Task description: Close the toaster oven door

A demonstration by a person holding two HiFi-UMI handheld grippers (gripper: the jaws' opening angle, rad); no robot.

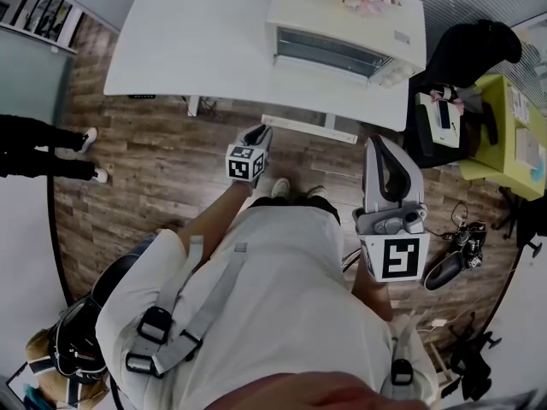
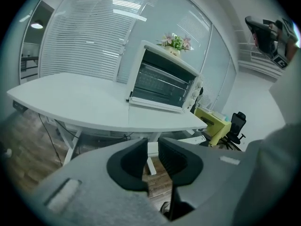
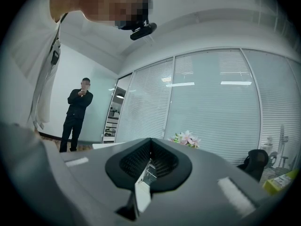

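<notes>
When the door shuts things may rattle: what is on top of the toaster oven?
Pink flowers stand on the toaster oven, near its back; the blooms hide the top beneath them.

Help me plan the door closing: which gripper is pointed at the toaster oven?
The left gripper: its view faces the toaster oven on the white table. The right gripper tilts upward, toward the blinds and the ceiling.
</notes>
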